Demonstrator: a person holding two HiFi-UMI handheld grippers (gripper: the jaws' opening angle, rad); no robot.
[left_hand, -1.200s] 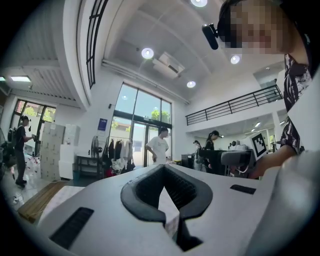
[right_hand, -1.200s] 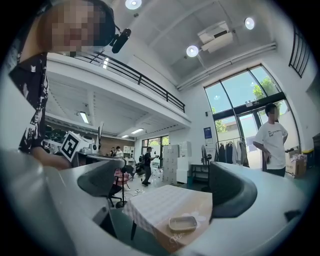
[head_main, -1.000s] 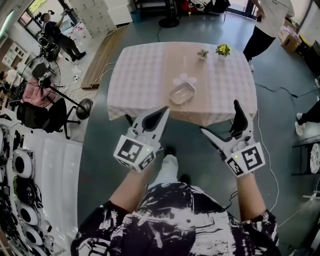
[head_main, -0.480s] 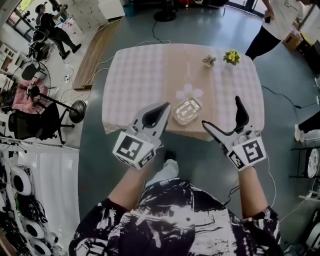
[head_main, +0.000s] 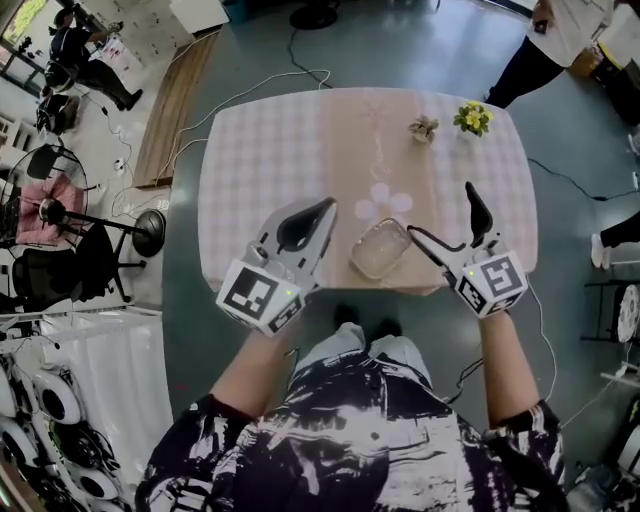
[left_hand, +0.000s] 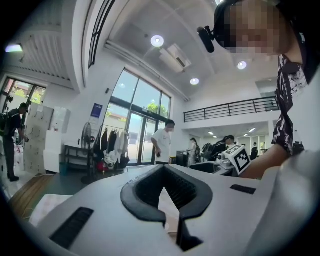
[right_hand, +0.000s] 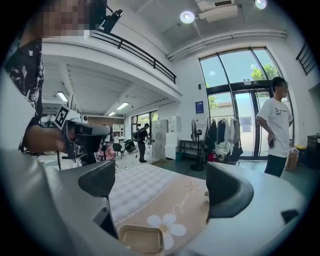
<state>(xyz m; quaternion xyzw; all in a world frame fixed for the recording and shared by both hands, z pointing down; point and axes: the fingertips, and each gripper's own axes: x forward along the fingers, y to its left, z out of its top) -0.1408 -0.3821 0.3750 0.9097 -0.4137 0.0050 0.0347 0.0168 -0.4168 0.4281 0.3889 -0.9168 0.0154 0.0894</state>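
Left gripper (head_main: 322, 207) jaws together, empty; right gripper (head_main: 441, 210) jaws wide apart — clear tray (head_main: 380, 248) between them.

Pale lilac-and-white check on the tablecloth (head_main: 260, 170). Beige runner (head_main: 375, 130) down the middle of the table, printed with a white flower (head_main: 384, 203) near the front edge. Clear, colourless tray (head_main: 381, 248), tinged beige by the runner beneath. Yellow blooms (head_main: 472, 118) over green by the far right corner. White bodies and black pads on the left gripper (head_main: 325, 207) and right gripper (head_main: 441, 212); black-and-white square markers on both cubes. Black-and-white splashes across the shirt (head_main: 350, 430). Grey-blue floor (head_main: 400, 40).
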